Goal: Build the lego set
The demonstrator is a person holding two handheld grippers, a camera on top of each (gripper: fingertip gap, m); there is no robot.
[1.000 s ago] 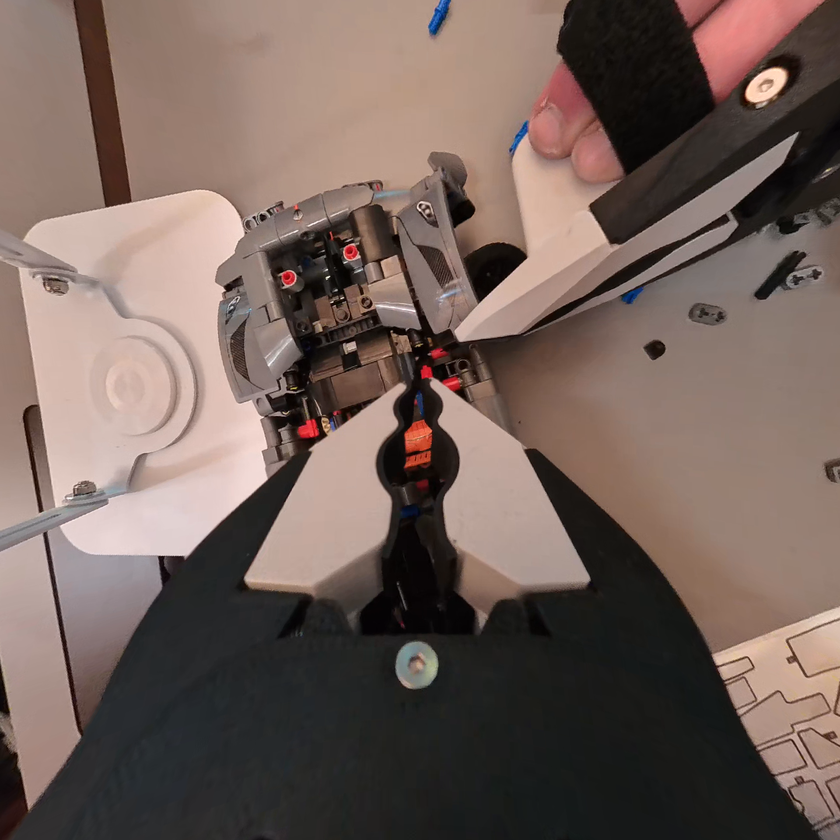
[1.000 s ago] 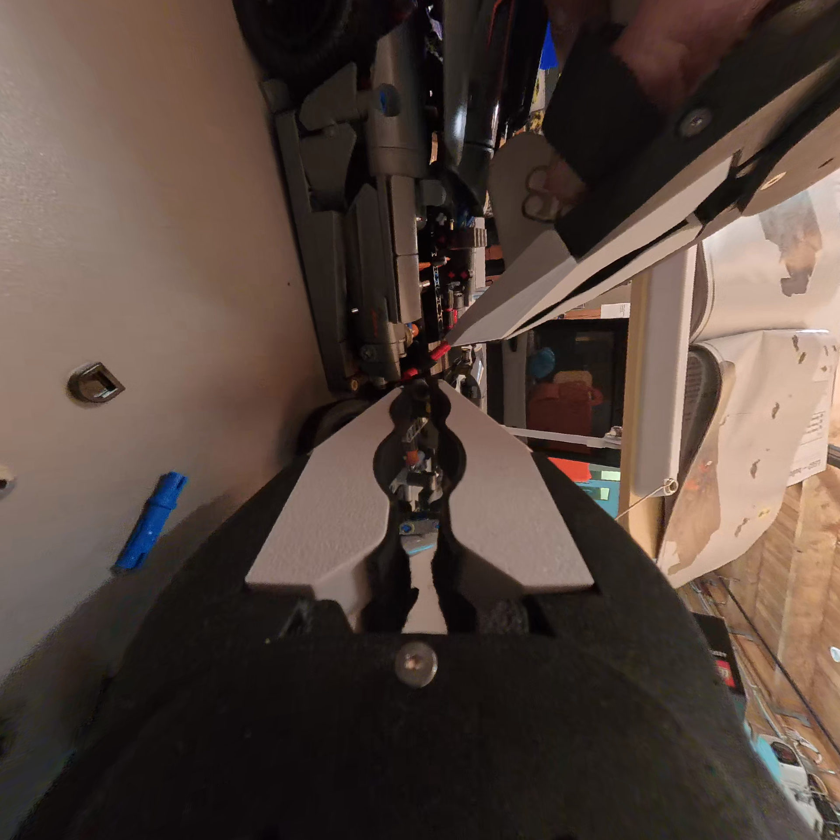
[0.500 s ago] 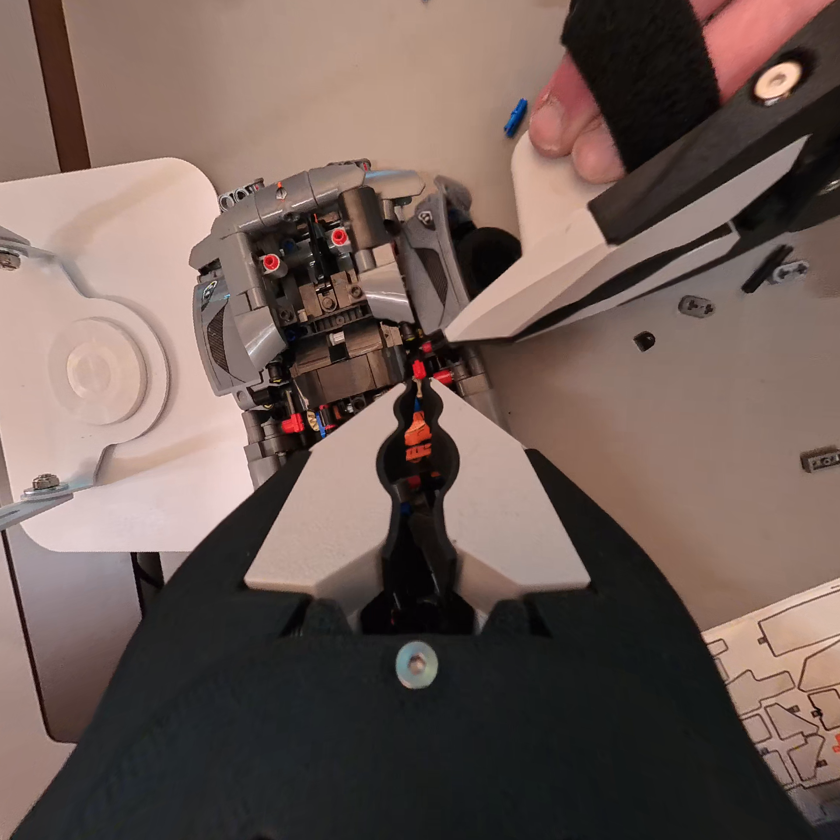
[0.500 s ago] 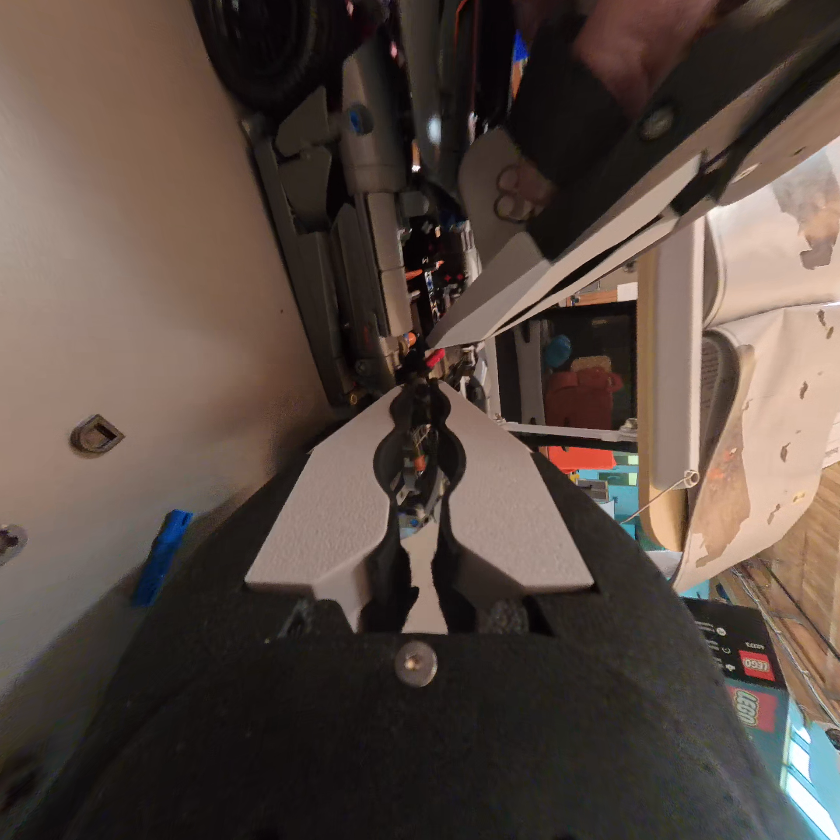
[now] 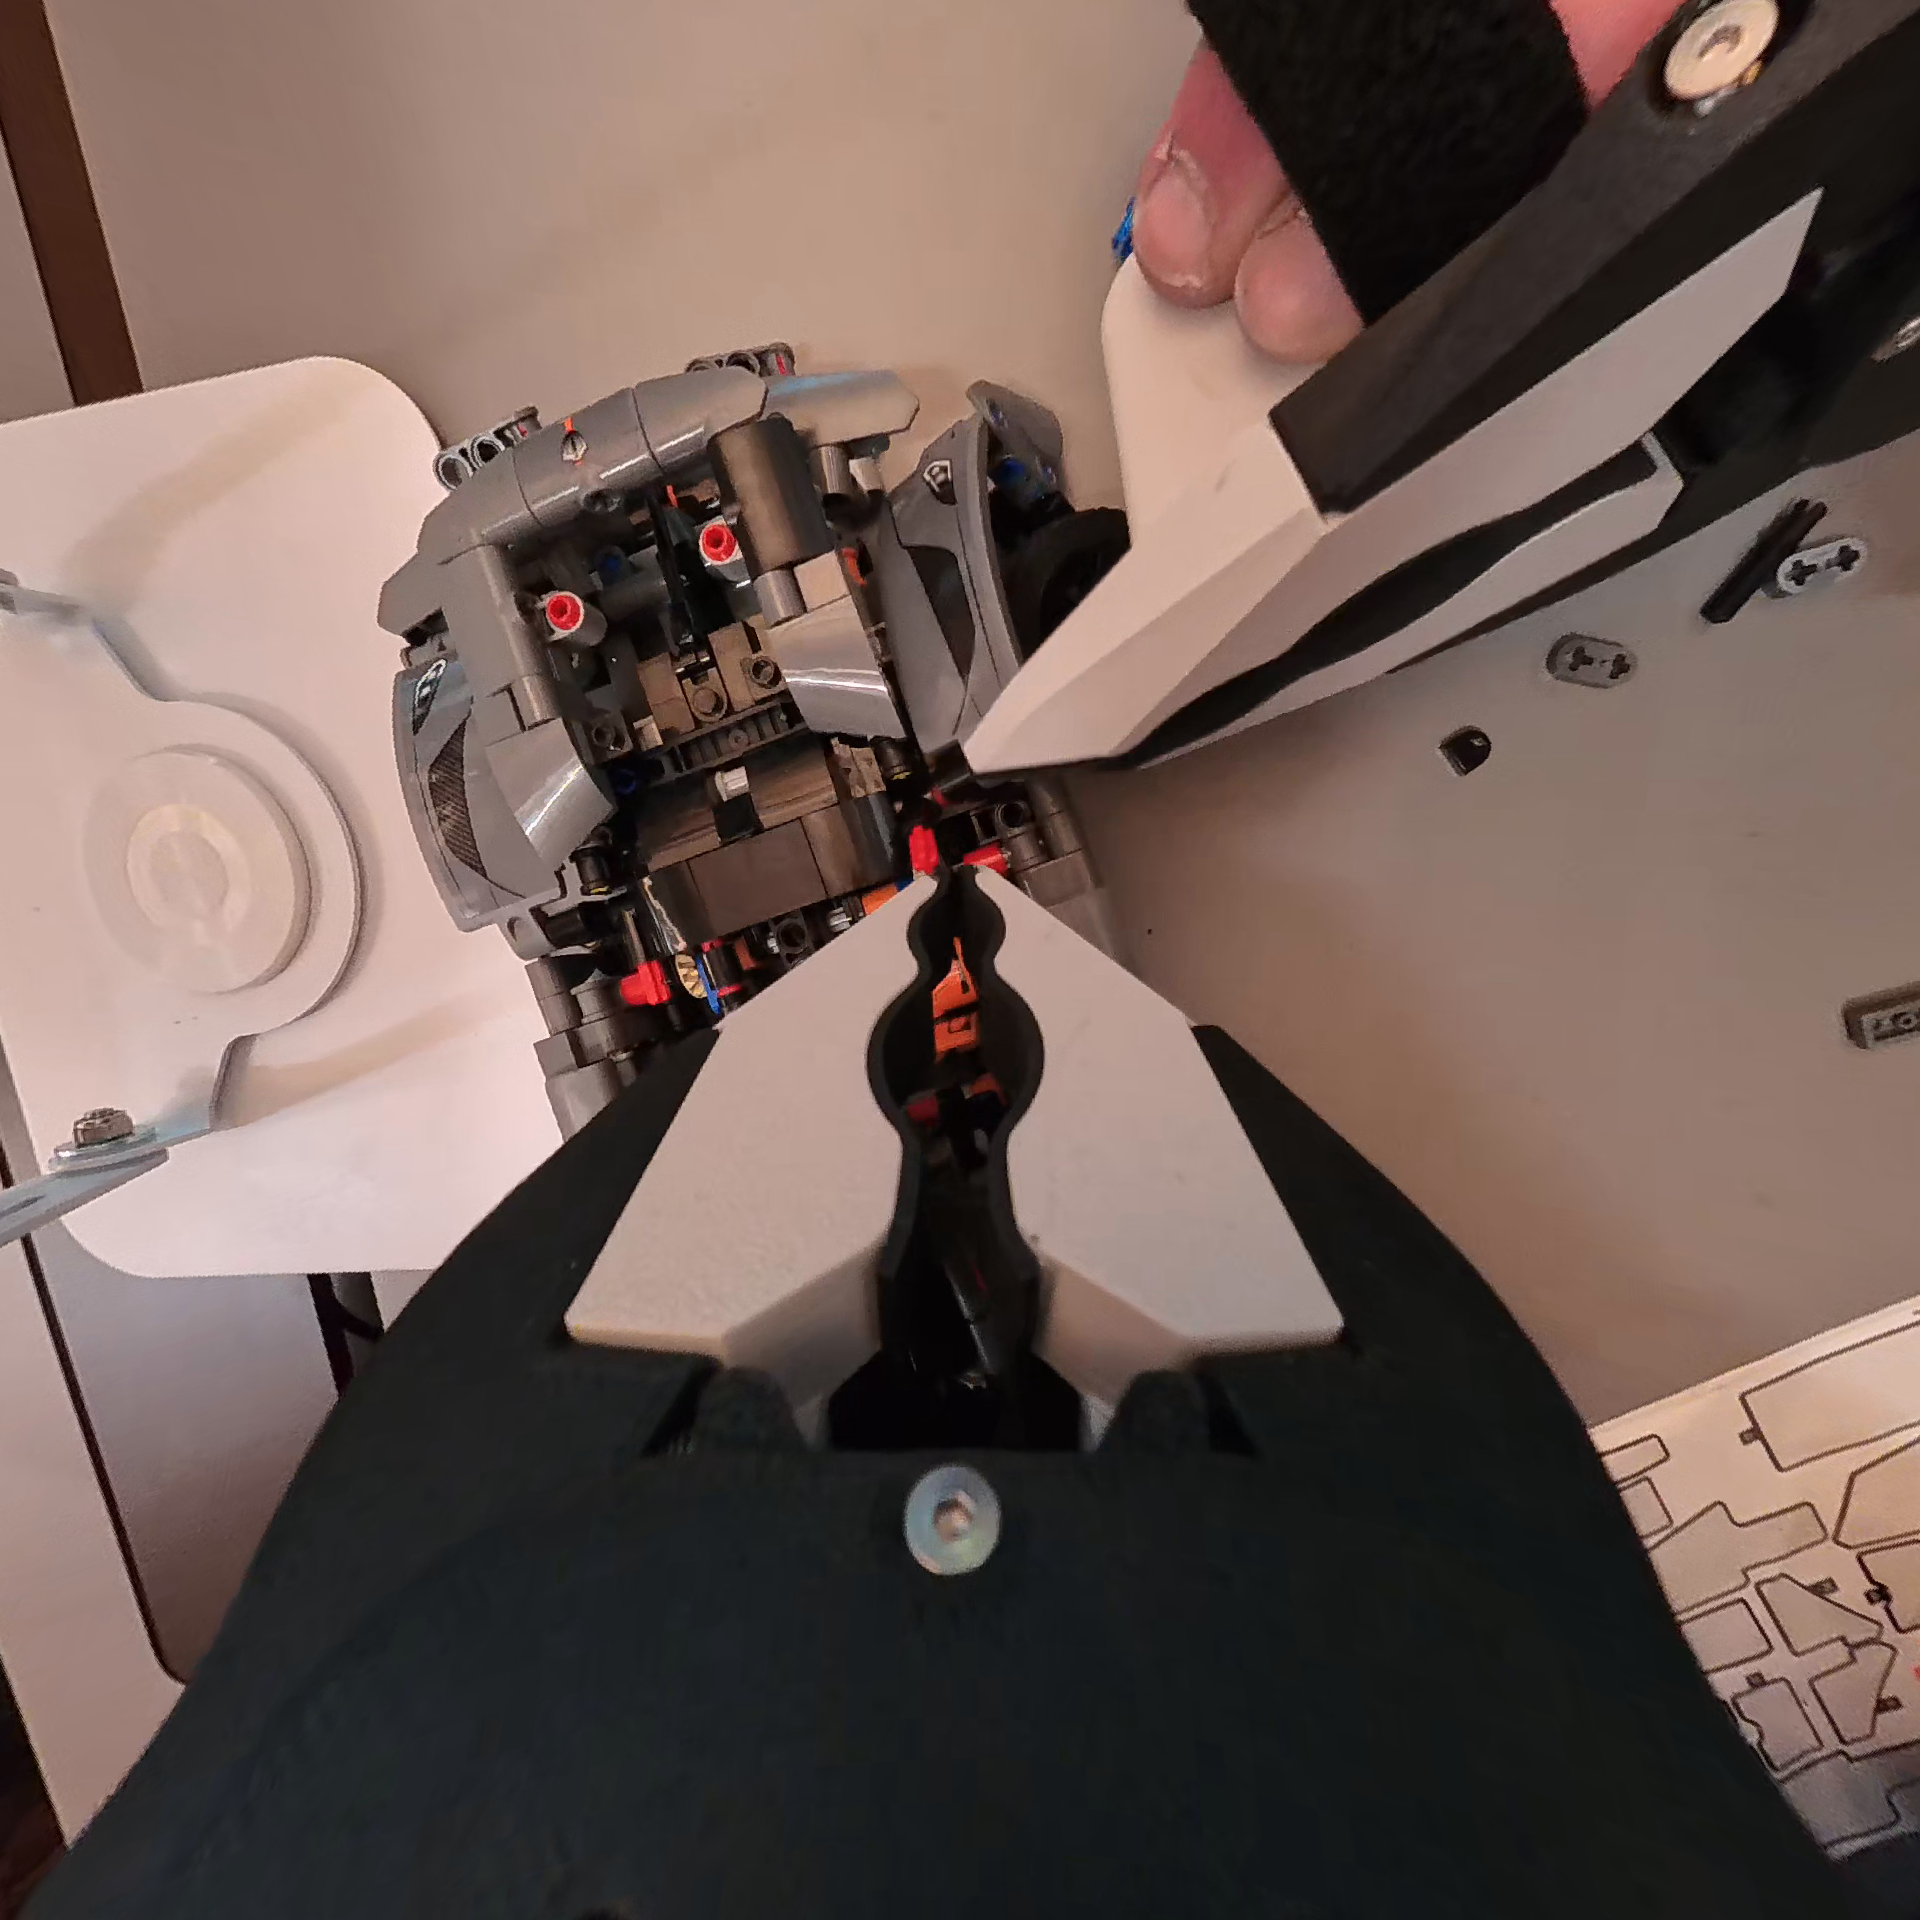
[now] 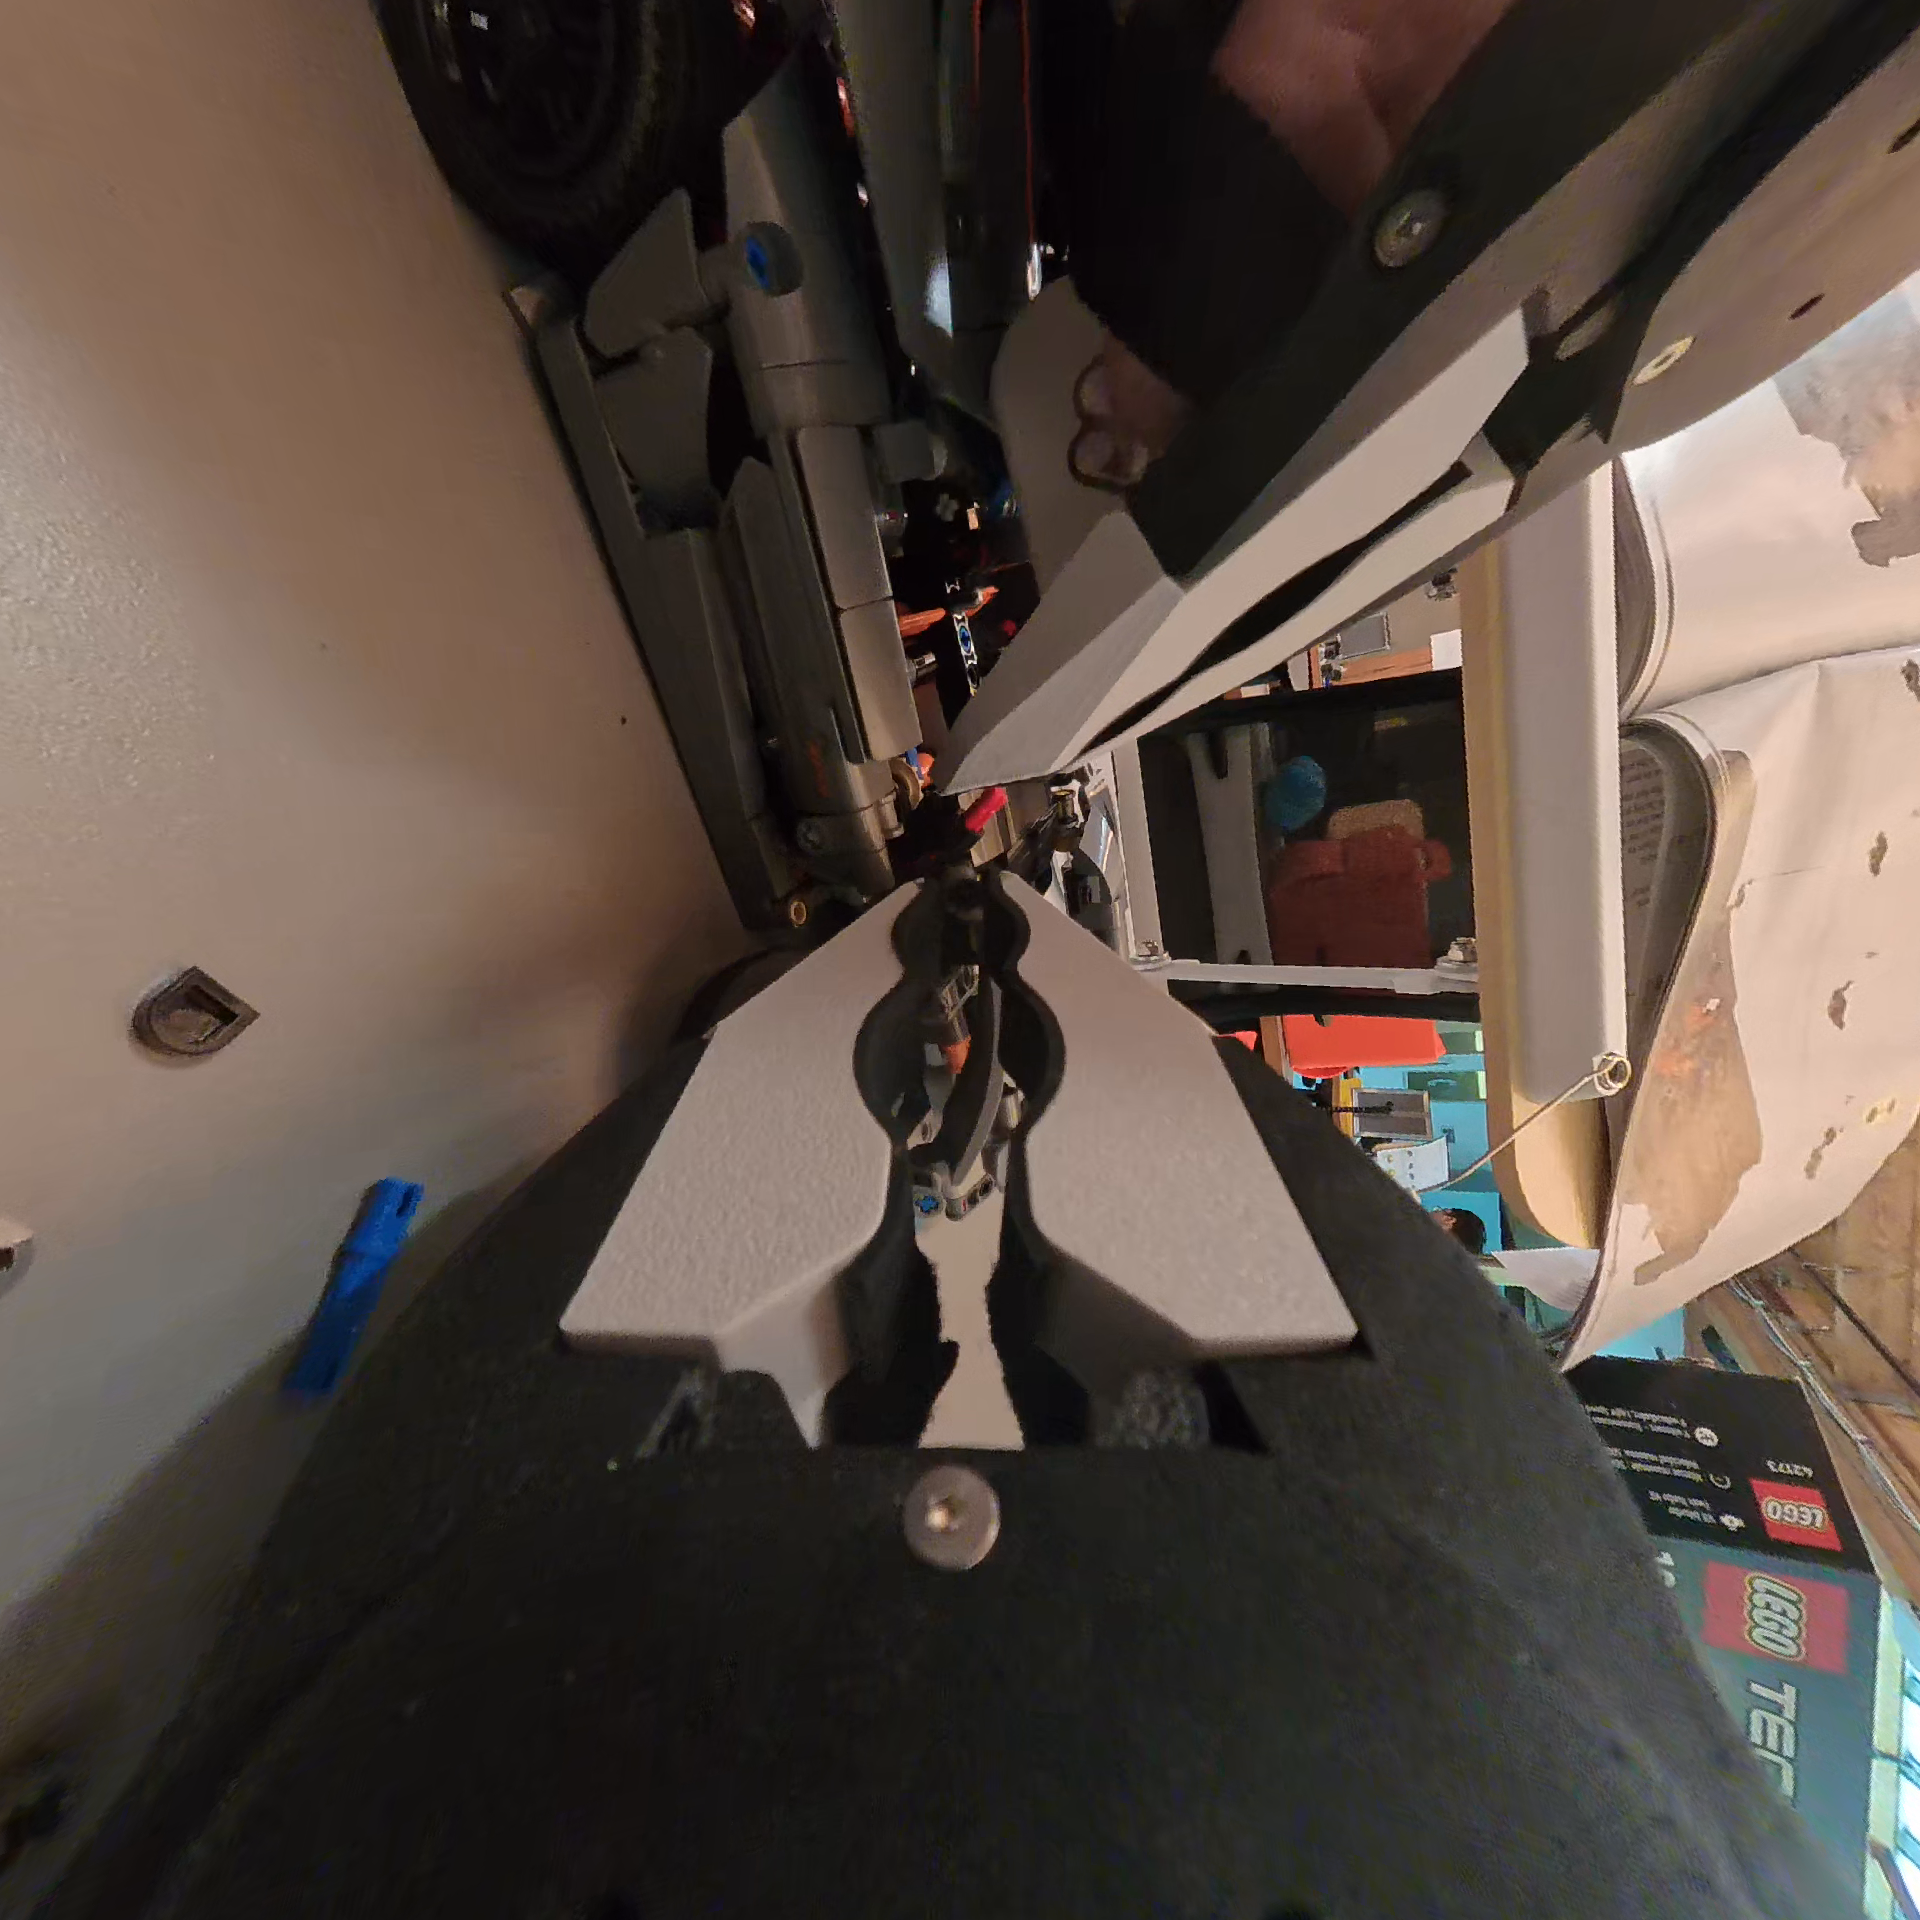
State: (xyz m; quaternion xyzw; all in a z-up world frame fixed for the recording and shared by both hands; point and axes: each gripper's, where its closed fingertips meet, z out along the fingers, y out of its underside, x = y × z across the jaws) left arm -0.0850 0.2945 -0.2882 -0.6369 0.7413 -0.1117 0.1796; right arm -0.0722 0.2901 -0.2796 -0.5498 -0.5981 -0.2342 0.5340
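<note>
Across the beige tabletop [image 5: 1455, 987] lie scattered small parts, with a white rounded chair seat [image 5: 208, 831] on metal brackets showing past its left edge and a printed sheet of part outlines [image 5: 1766, 1538] at the lower right. From the right wrist view the room beyond holds a worn pale chair [image 6: 1714, 831] and a dark boxed set [image 6: 1745, 1558] near the floor.

On the table sits the grey Lego car [image 5: 665, 665], partly built, with black and red pieces exposed in its open middle and a black tyre [image 5: 1070, 561] on its right side.

Over the car's near end the left gripper [image 5: 951, 883] has its jaws pressed nearly together, with orange and black pieces of the model seen in the slot between them; whether they pinch a part cannot be told. Reaching in from the upper right, the right gripper [image 5: 961, 764] has its tips closed together, touching the model just beyond the left one's tips.

Smaller bits lie apart: a grey connector [image 5: 1590, 660], a black axle [image 5: 1756, 561], and a blue pin [image 6: 353, 1283].
</note>
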